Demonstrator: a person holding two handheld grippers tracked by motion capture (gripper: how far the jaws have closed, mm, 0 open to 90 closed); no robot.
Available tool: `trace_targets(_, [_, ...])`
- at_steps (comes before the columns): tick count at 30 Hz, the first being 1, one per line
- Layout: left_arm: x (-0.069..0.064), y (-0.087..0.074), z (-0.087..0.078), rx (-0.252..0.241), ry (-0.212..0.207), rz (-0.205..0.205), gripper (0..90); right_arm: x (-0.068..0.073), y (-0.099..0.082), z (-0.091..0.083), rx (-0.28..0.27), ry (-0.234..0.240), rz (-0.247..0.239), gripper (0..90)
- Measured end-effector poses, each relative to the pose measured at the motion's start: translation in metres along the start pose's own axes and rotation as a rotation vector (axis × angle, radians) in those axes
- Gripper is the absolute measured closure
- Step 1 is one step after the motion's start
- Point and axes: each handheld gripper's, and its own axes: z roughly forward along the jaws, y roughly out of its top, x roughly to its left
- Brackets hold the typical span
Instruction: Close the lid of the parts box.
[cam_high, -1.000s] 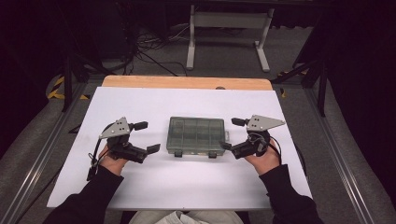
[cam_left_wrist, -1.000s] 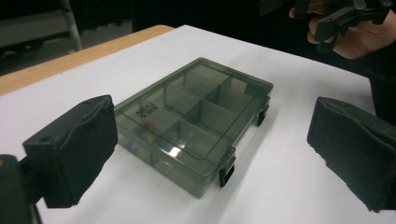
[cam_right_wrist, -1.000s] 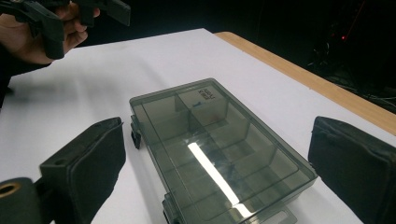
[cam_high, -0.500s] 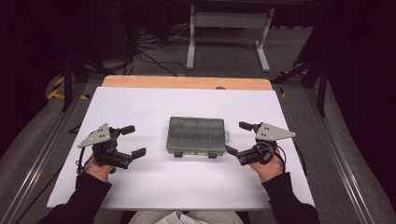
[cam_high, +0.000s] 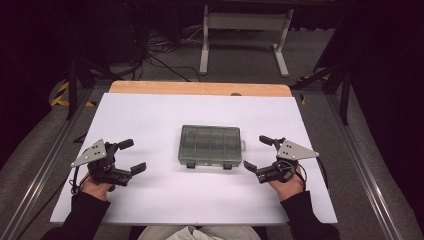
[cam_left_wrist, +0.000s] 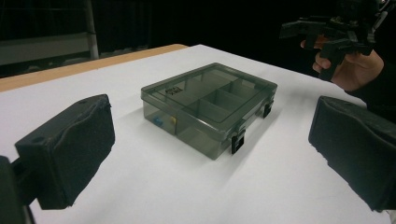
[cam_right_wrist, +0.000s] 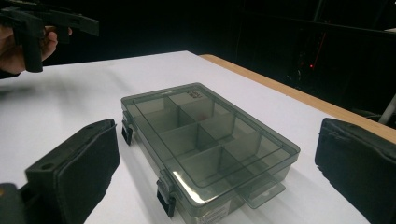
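A smoky clear plastic compartment box (cam_high: 210, 145) lies flat with its lid down in the middle of the white table top (cam_high: 165, 117); two black latches face the person. My left gripper (cam_high: 131, 156) hovers open to the left of the box, well apart from it. On the other side my right gripper (cam_high: 258, 153) is open too, close to the box's right end. Through the lid of the box (cam_left_wrist: 209, 105) the left gripper view shows dividers and small blue and yellow bits inside. The box (cam_right_wrist: 207, 145) lies between the wide-set jaws in the right gripper view.
A bare wooden strip (cam_high: 200, 88) runs along the table's far edge. Beyond it stand a white metal frame (cam_high: 243, 31) and floor cables (cam_high: 155, 55). Metal rails (cam_high: 364, 170) flank the table on both sides.
Both grippers have drawn outward and toward the person, away from the box. The box has not moved.
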Motion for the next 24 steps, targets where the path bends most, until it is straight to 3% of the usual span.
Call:
trace_targets(4, [-0.001,-0.004,-0.003,0.006,0.014,-0.011,0.7,-0.001,-0.005,-0.002,-0.006,-0.018,0.000,0.3])
trace_targets(7, [-0.002,-0.007,-0.004,0.030,0.029,0.003,0.6,-0.001,-0.010,-0.002,-0.007,-0.029,-0.003,0.3])
trace_targets(9, [-0.003,-0.009,-0.003,0.042,0.028,0.022,0.6,-0.001,-0.014,-0.002,0.000,-0.036,0.000,0.3])
trace_targets(16, [-0.008,-0.007,-0.002,0.042,0.019,0.029,0.6,-0.003,-0.022,-0.003,0.009,-0.051,0.008,0.3])
trace_targets(24, [-0.004,-0.008,-0.004,0.030,0.012,-0.005,0.6,-0.002,-0.021,-0.001,0.003,-0.046,0.009,0.4])
